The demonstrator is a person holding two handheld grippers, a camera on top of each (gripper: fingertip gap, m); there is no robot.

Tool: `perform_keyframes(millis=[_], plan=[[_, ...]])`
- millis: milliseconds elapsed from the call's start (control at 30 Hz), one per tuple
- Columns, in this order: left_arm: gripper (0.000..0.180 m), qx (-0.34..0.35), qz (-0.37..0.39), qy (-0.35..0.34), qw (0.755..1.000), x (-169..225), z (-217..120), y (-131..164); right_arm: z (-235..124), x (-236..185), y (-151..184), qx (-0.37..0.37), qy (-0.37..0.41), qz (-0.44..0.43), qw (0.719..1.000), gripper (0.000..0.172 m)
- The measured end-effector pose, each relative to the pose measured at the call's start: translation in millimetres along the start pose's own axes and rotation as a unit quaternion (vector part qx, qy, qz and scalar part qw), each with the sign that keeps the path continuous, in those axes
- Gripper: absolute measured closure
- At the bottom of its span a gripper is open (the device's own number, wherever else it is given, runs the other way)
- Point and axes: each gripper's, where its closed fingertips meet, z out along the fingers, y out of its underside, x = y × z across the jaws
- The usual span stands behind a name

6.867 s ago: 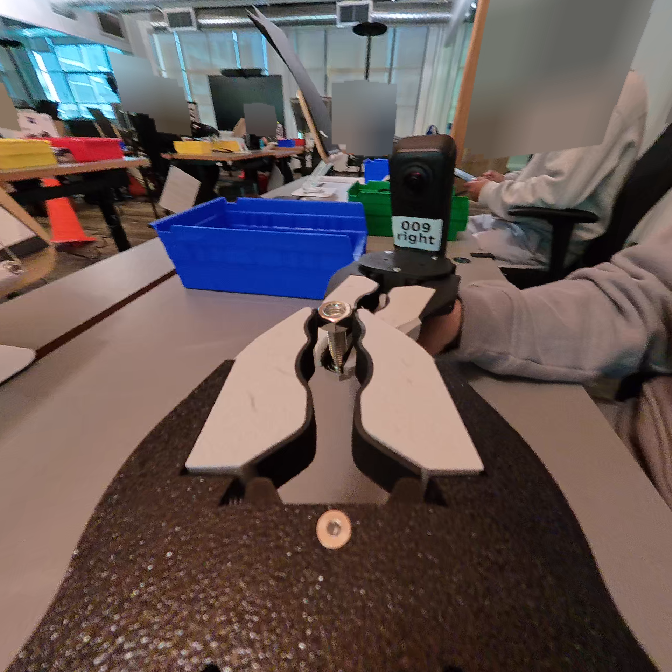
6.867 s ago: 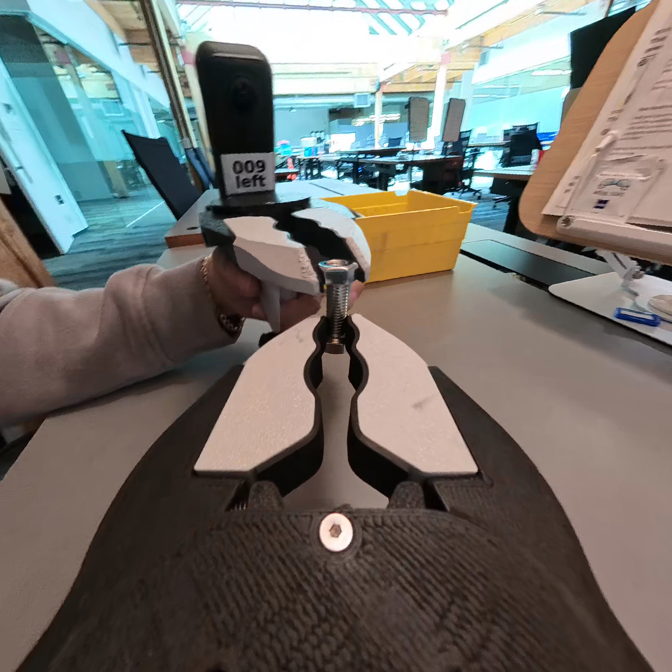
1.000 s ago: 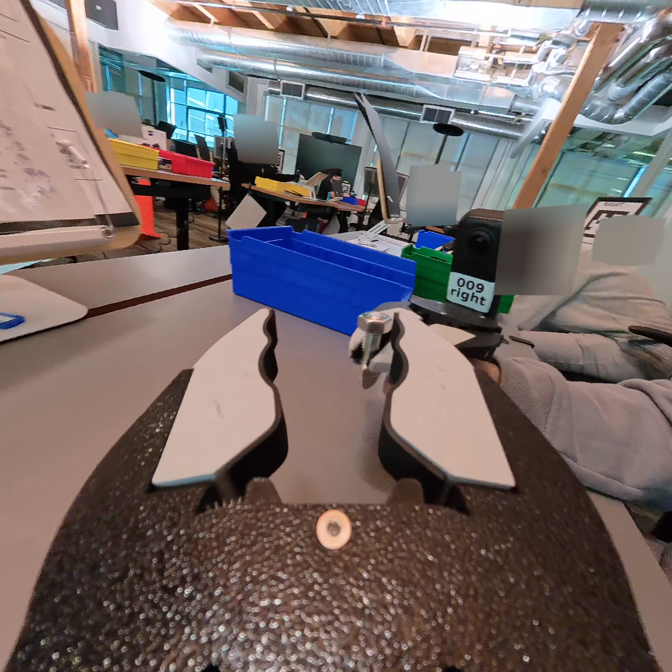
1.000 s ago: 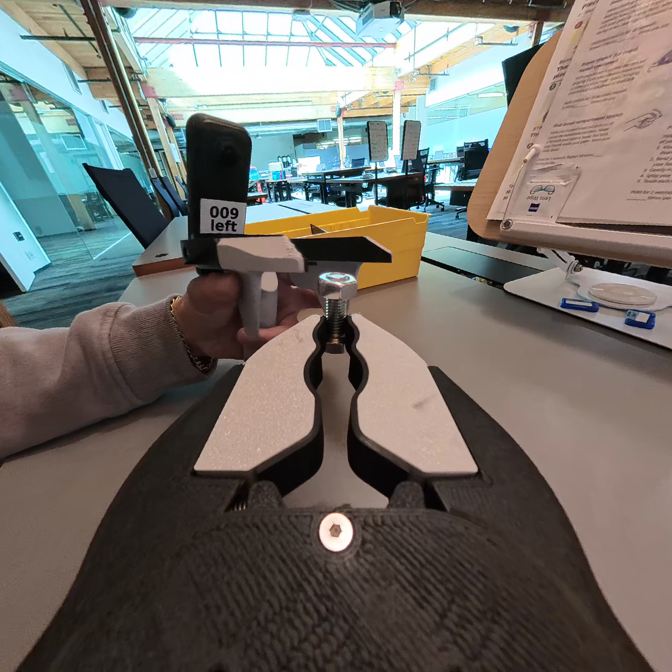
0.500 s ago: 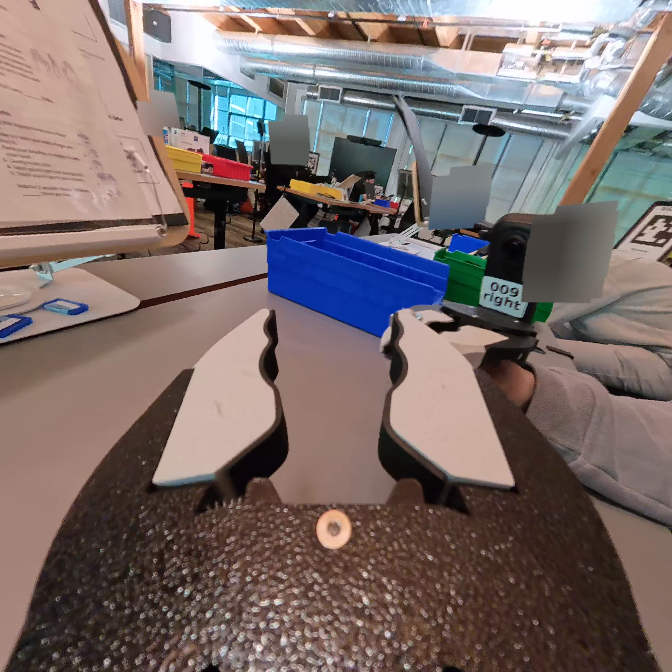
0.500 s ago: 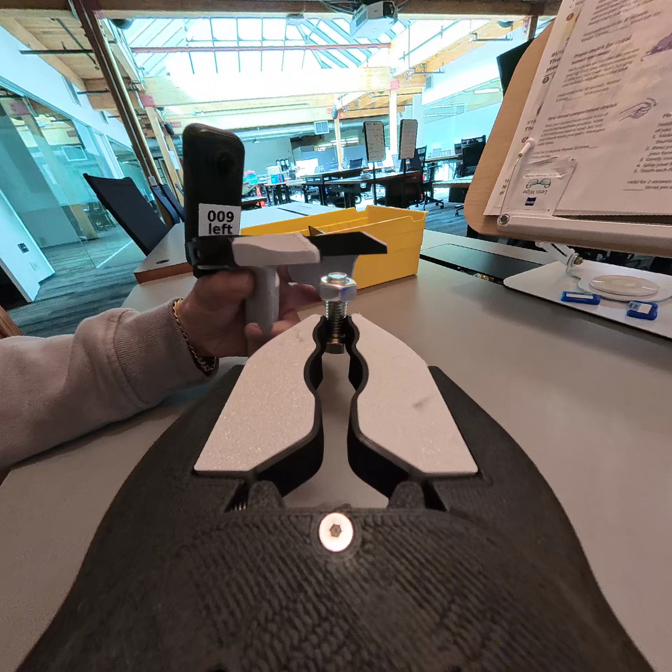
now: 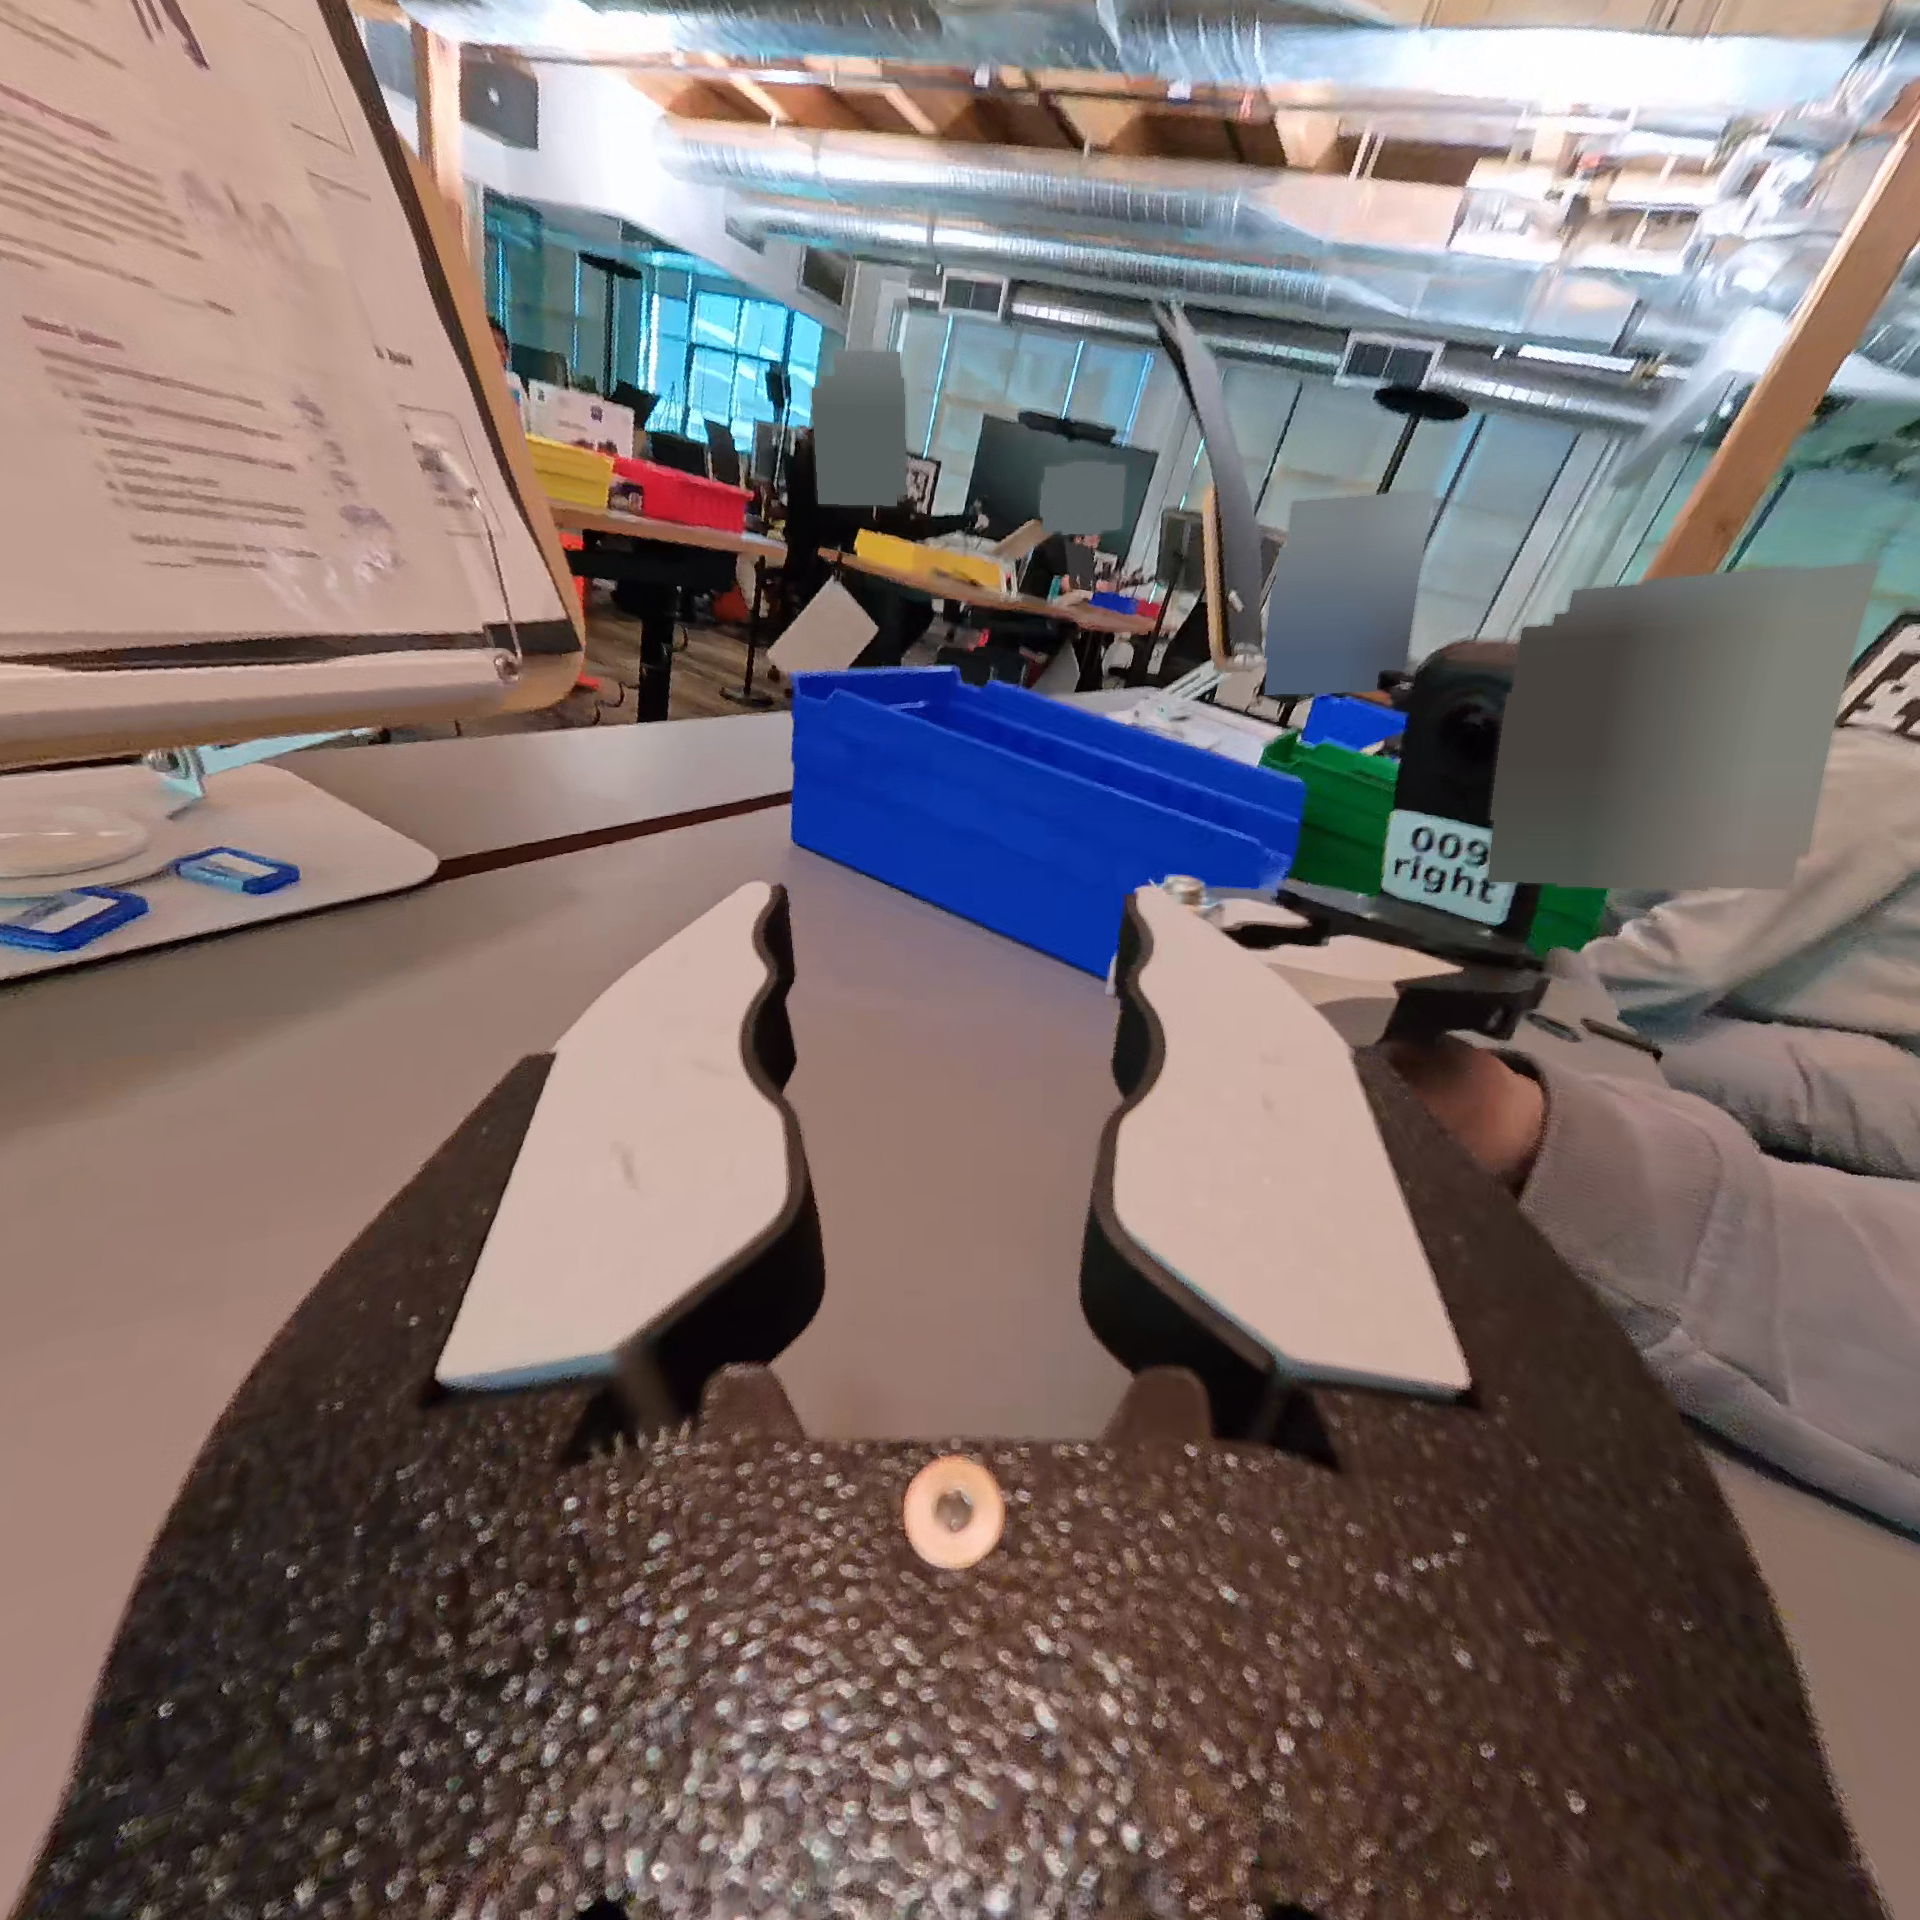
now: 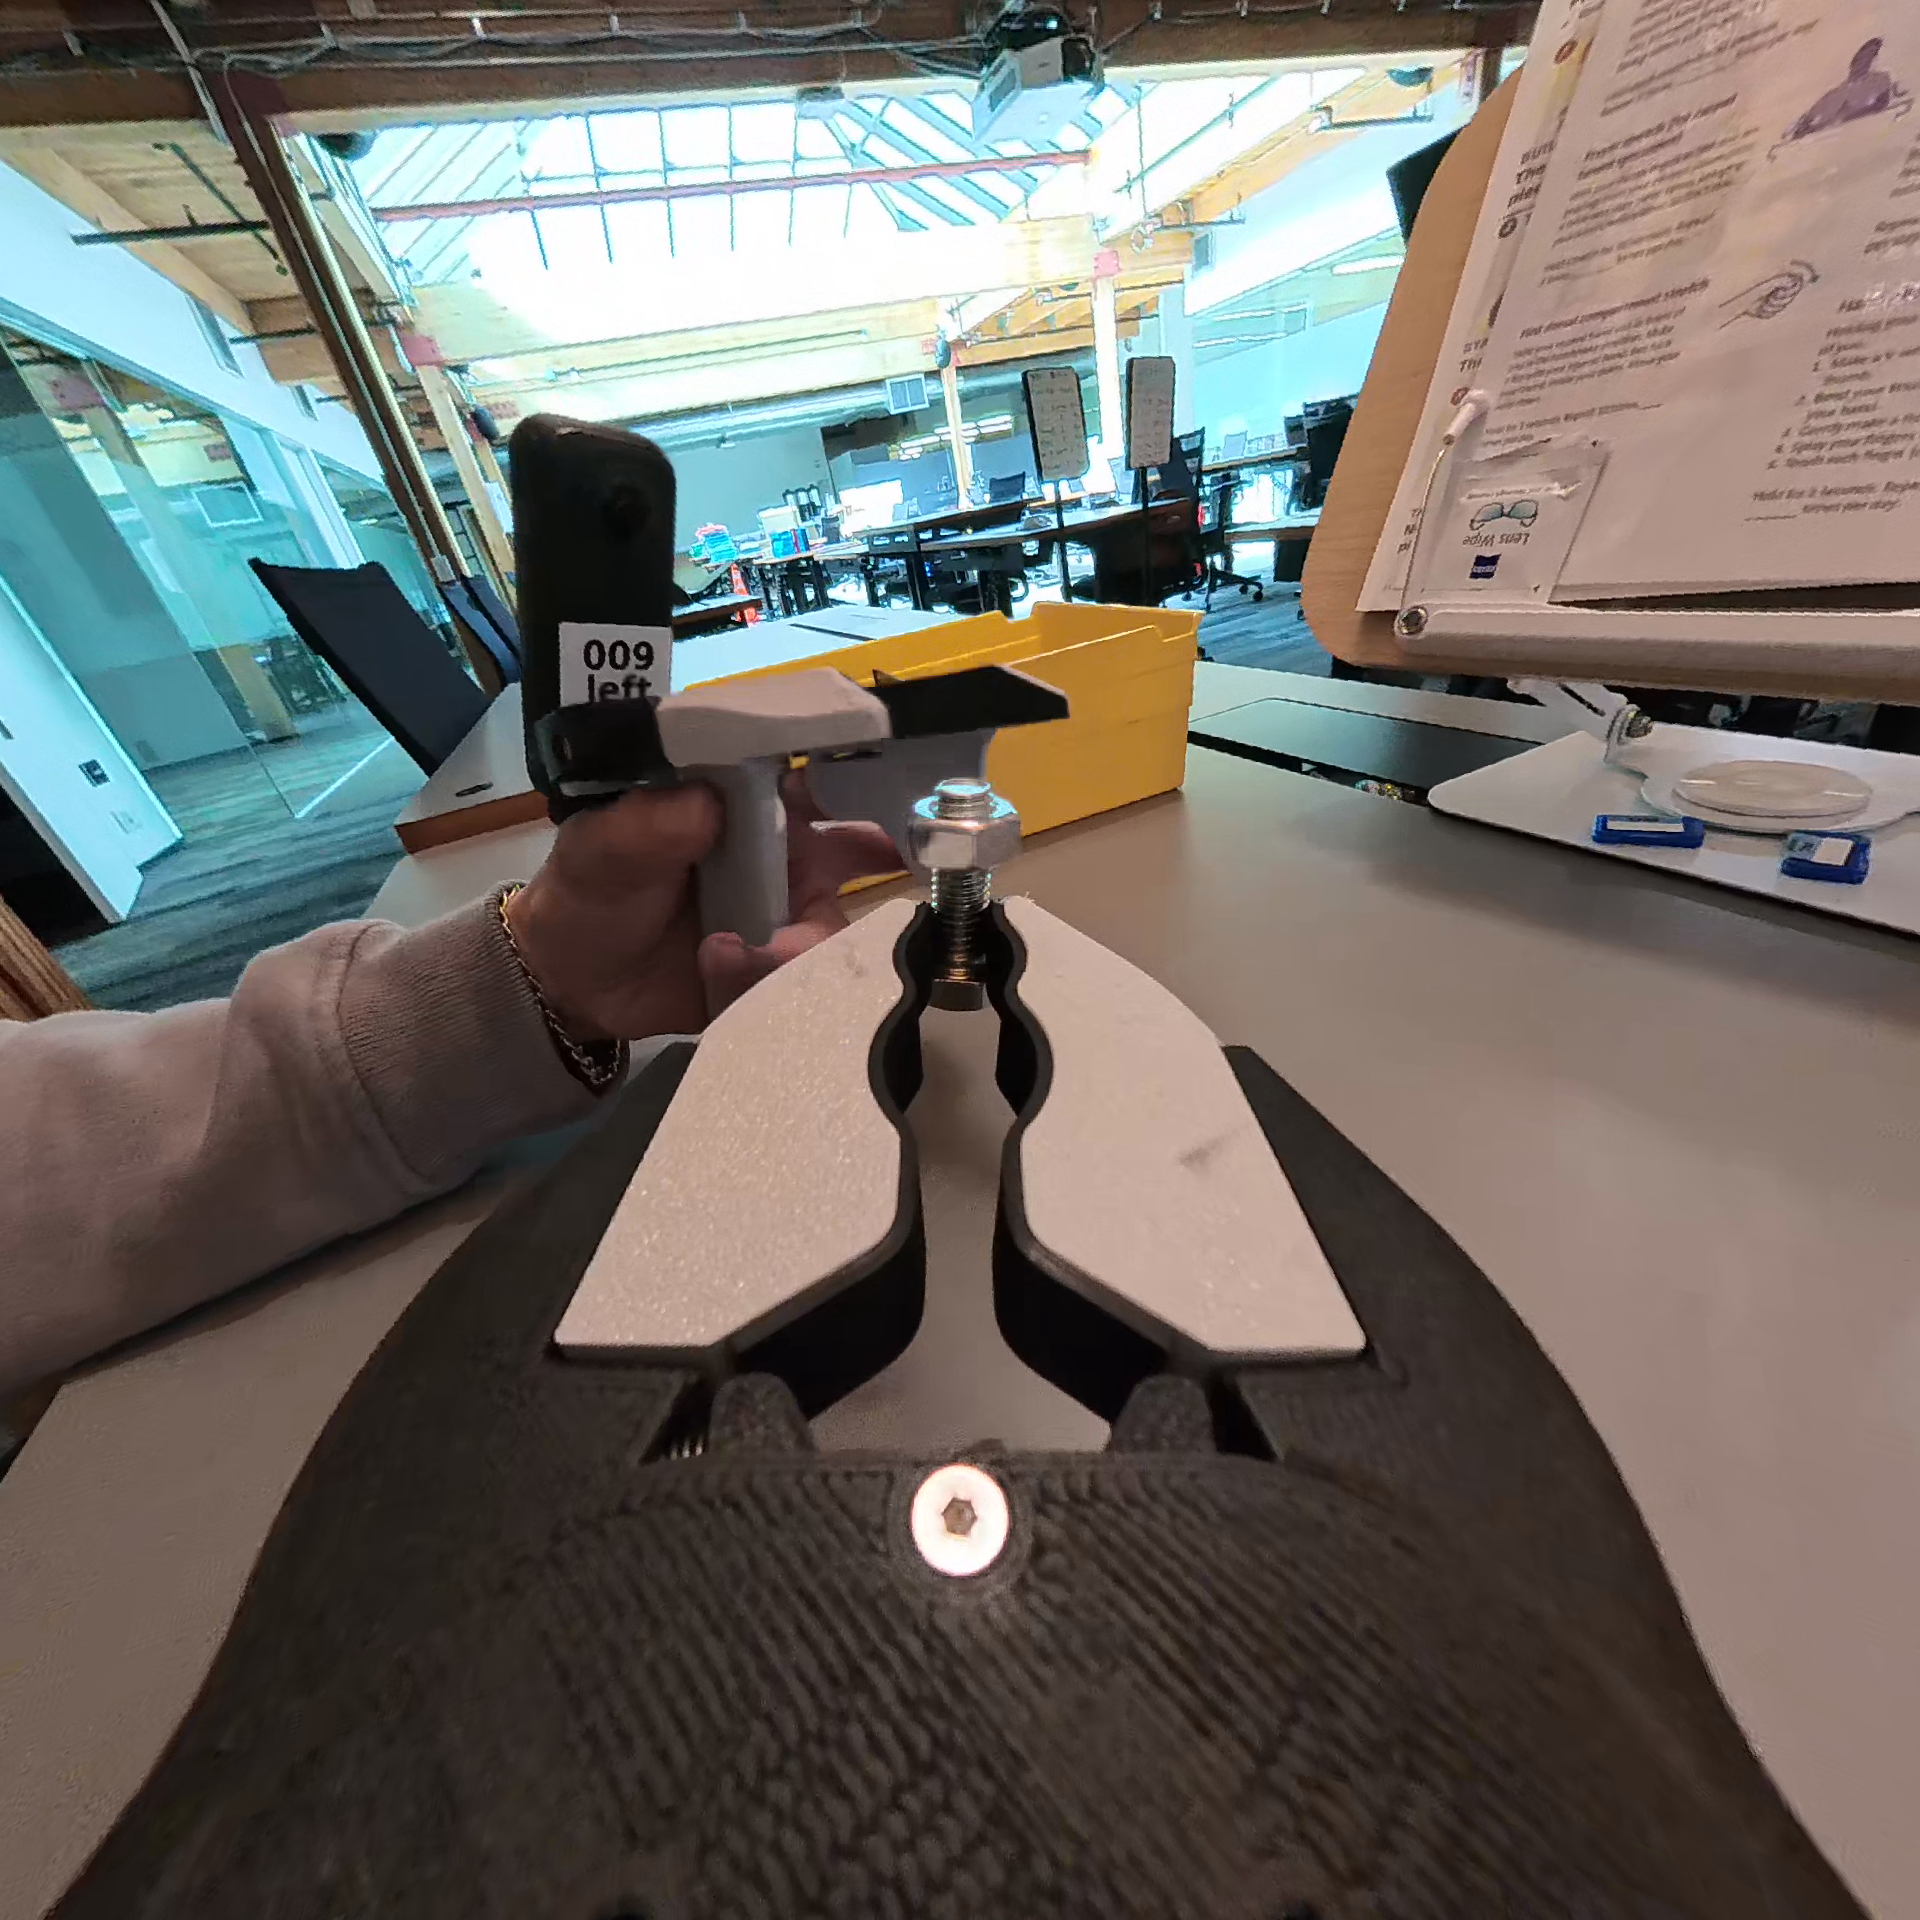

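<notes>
My right gripper (image 8: 958, 914) is shut on a steel bolt (image 8: 958, 914) that stands upright, its head low between the pads and a hex nut (image 8: 962, 827) threaded near its top end. My left gripper (image 7: 954, 904) is open with nothing between its fingers, above the grey table (image 7: 260, 1039). In the right wrist view the left gripper (image 8: 935, 717) hovers just behind and to the left of the nut, held by a hand. In the left wrist view the bolt's top (image 7: 1184, 889) peeks out behind my right fingertip (image 7: 1153, 914).
A blue bin (image 7: 1018, 800) and a green bin (image 7: 1335, 810) stand beyond the left gripper. A yellow bin (image 8: 1081, 707) stands behind the bolt. A document stand (image 8: 1662, 416) with small blue tags (image 8: 1647, 829) on its base is at the right. A person's sleeves rest on the table. There is about 6 cm between the tips of the two grippers.
Since several seconds ago my left gripper has opened, let go of the nut and drawn back from the bolt. Over the last second it swung left, and the bolt slid behind its right finger.
</notes>
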Motion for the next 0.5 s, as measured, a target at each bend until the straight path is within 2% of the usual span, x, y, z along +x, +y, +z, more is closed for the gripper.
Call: perform_keyframes(millis=[200, 367, 500], plan=[[0.121, -0.008, -0.001, 0.005, 1.000, 1.3, 4.7, 8.1, -1.1, 5.2, 1.6, -0.001, -0.005, 0.053, 0.999, 0.163], [0.122, -0.013, -0.003, -0.009, 1.000, -7.8, 4.3, 15.5, -6.0, 12.3, 2.2, -0.029, 0.015, 0.073, 0.997, 0.163], [0.123, -0.028, 0.009, -0.017, 0.999, -11.9, 4.1, 22.8, -24.5, 21.4, -20.0, -0.065, 0.059, 0.073, 0.994, 0.163]])
